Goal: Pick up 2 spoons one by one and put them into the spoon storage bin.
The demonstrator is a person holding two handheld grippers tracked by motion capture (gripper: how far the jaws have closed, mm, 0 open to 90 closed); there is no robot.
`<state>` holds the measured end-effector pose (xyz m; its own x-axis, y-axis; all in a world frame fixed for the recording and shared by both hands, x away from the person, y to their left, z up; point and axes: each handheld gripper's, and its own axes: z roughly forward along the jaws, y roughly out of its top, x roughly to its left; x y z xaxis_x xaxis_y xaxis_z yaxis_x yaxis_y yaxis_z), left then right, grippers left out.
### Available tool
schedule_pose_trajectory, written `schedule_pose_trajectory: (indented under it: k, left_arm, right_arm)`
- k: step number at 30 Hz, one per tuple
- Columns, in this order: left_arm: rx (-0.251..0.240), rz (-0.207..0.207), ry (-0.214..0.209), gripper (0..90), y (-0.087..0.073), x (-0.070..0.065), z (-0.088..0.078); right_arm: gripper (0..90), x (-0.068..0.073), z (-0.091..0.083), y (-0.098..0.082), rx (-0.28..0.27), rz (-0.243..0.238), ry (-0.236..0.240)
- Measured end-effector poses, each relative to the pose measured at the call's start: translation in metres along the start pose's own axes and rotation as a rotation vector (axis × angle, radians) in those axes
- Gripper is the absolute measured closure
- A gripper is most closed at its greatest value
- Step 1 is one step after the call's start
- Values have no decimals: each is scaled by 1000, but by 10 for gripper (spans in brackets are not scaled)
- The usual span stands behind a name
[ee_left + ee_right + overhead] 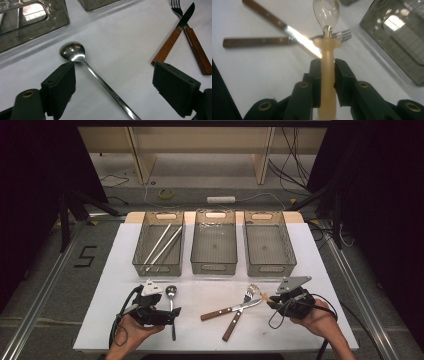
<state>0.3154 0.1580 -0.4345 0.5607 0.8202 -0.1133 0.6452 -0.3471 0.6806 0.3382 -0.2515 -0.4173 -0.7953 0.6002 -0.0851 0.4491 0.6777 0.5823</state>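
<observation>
Painted on the floor left of the table (310, 250), a dark figure 5 (85, 256); no other writing or brand legible anywhere. Clamped in the right gripper (327, 75): a small spoon (327, 30) with a thick, pale amber, translucent handle flaring to a collar, and a clear glassy bowl at the tip pointing away, pads pressed tight on both sides of the handle, held off the white tabletop near the front right. Seen from the high view, right gripper (272, 299) just beside the crossed fork (239, 315) and knife (231, 310), spoon there tiny and hard to make out, lower end of the handle cut off by the frame in the right gripper view. Over on the left, left gripper (113, 82) spread wide and holding nothing, a long metal ladle (73, 50) lying on the table between the pads, untouched, its shaft running out of the bottom edge. Same left gripper (170, 314) low at the front left in the high view. At the back, 3 wire-mesh baskets in a row: left basket (142, 251) holding 2 pale sticks (161, 245), middle basket (200, 251) and right basket (286, 251) with contents too faint to tell through the mesh. Both wooden handles brown with rivets, fork tines partly covered by the knife blade.
</observation>
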Motion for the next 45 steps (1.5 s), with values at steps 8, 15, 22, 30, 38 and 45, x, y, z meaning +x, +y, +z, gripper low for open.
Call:
schedule_pose_trajectory:
  k: [8,15,22,30,38,45]
  left_arm:
    - [-14,-11,-1,180,0,1,-1]
    - [-16,-17,-2,177,0,1,-2]
    - [-11,-23,7,171,0,1,-2]
    - [-19,-30,10,171,-1,0,-4]
    - [-16,-25,8,170,-2,-2,-4]
    - [-12,-25,5,170,-3,-4,-5]
  right_arm:
    - [774,-7,2,22,-142,107,-21]
    - [774,-10,10,46,-203,148,-19]
    - [773,-11,18,67,-227,161,-18]
    - [773,-16,29,90,-258,194,-10]
    - [772,-25,42,113,-279,236,-19]
    - [772,-33,59,138,-290,272,-41]
